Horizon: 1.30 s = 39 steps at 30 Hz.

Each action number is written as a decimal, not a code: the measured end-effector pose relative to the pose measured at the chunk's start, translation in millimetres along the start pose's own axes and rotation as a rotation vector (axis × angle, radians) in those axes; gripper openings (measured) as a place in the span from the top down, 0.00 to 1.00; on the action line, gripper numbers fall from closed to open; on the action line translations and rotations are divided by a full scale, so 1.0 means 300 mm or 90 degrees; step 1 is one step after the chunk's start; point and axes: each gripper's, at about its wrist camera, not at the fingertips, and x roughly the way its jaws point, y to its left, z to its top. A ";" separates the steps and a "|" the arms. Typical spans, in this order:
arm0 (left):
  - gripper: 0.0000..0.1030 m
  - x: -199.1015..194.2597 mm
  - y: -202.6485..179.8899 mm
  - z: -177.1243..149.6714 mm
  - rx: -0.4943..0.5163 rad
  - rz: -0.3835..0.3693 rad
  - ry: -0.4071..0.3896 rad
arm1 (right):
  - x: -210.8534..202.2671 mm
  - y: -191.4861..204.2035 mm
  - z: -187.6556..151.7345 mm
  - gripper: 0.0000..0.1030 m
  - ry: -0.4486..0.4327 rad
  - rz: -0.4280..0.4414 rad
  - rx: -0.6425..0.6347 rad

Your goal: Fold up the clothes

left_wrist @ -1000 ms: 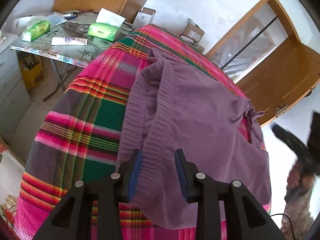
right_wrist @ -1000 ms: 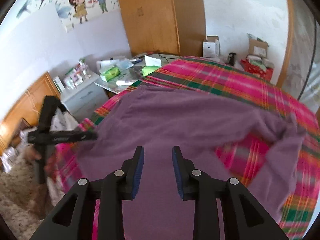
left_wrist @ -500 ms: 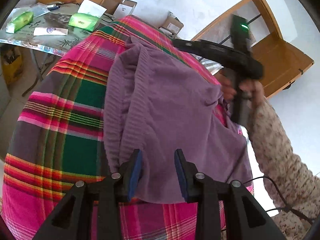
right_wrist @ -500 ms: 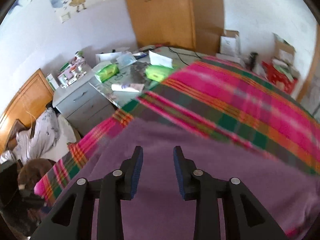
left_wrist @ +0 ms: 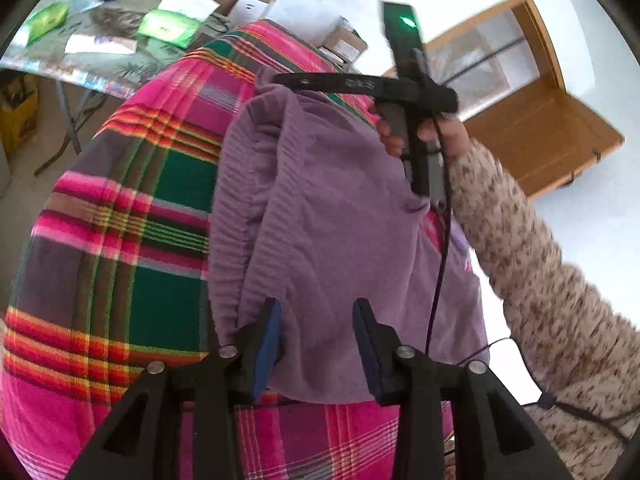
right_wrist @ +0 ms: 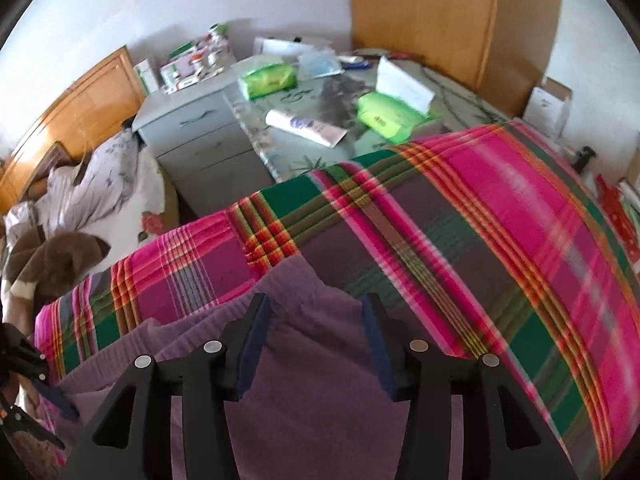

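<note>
A purple knit garment (left_wrist: 328, 216) lies folded lengthwise on the pink and green plaid blanket (left_wrist: 152, 208). My left gripper (left_wrist: 316, 316) stands at its near hem with the jaws opening; the fabric lies between the blue pads and neither pad presses on it. Over the garment's far corner (right_wrist: 296, 276) my right gripper (right_wrist: 316, 312) points down, its jaws opening too, with purple cloth under the gap and nothing pinched. In the left wrist view a hand (left_wrist: 400, 136) in a speckled sleeve holds that gripper above the far edge.
Beyond the blanket stands a side table (right_wrist: 304, 148) with green tissue packs (right_wrist: 384, 116), a white tube (right_wrist: 308, 124) and papers. A grey drawer unit (right_wrist: 200, 132) and a bed with bedding (right_wrist: 92, 192) are at the left. Wooden doors and boxes line the walls.
The right gripper swept across the garment to its far corner and came lower, and its jaws widened. The garment now lies narrower, folded over. The left gripper stayed put, tilted slightly, and its jaws spread.
</note>
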 end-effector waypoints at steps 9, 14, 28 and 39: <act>0.61 0.010 -0.016 -0.005 0.009 0.008 0.021 | 0.037 -0.005 0.014 0.58 -0.009 0.043 -0.005; 0.91 0.030 0.000 0.004 -0.001 0.042 0.031 | 0.020 0.027 0.014 0.88 -0.027 0.046 -0.017; 0.99 -0.088 0.113 -0.030 -0.082 0.007 -0.066 | -0.027 0.034 0.105 0.90 -0.107 0.018 0.079; 1.00 -0.072 0.138 -0.041 -0.116 0.050 -0.083 | 0.088 0.045 0.116 0.89 -0.062 -0.059 0.082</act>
